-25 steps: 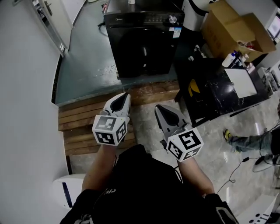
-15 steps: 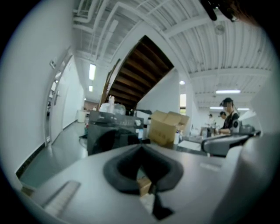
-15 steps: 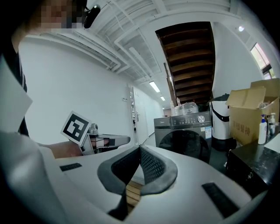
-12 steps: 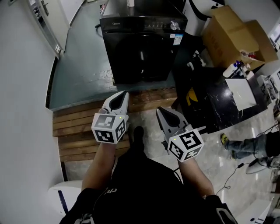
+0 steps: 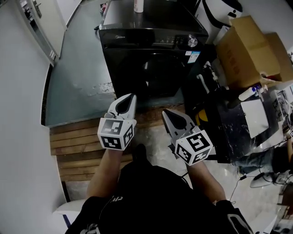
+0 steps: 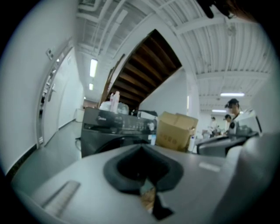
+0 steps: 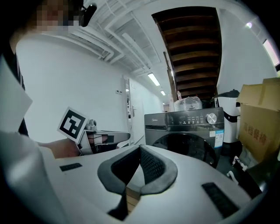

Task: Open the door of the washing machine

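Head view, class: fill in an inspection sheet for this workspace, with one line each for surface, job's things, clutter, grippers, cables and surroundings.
Surface: grey floor under the machine; wooden steps in front of it.
Job's things: black washing machine; its round door looks shut.
Clutter: bottle on the machine's top; cardboard box to its right; white sheet on a black table.
Grippers: left gripper and right gripper both shut, empty, short of the machine.
Cables: thin cable on the tiled floor at right.
Surroundings: white wall at left; another person's leg at right.
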A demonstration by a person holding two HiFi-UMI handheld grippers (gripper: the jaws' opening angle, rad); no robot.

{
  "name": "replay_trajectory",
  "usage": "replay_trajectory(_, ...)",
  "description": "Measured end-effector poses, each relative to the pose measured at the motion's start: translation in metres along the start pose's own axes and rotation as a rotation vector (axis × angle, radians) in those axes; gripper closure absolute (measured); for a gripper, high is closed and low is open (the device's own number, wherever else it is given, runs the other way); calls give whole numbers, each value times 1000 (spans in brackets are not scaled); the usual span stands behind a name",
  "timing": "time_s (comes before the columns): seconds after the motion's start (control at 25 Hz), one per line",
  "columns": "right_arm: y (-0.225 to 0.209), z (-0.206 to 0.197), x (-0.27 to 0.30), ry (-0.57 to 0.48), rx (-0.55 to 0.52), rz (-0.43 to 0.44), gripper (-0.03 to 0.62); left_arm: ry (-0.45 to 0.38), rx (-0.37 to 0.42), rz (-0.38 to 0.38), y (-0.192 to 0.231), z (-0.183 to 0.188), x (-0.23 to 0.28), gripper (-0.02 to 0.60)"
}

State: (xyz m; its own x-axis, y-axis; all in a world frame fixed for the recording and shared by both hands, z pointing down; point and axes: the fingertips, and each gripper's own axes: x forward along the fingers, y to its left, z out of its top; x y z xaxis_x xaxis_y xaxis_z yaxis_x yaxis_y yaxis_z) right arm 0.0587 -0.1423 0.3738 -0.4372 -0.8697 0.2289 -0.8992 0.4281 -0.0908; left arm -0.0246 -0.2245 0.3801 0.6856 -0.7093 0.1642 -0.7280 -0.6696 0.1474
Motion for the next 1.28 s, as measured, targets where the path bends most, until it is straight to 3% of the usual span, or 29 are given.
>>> replay_trajectory(0.24,-11,20,83,39,-5,51,600,-3,-14,21,62,22,44,574)
replay_trajectory(0.44,-6,18,127,89,-8,96,599,21,-46,32,96,16,65,574)
replay_trajectory(0.96,-54,25,157,77,-3,65,599,56,-36,41,115,11,100,574)
replay_trajectory(1.28,-138,37,159,63,3,-12,599,40,-6,37,103,32,152,574)
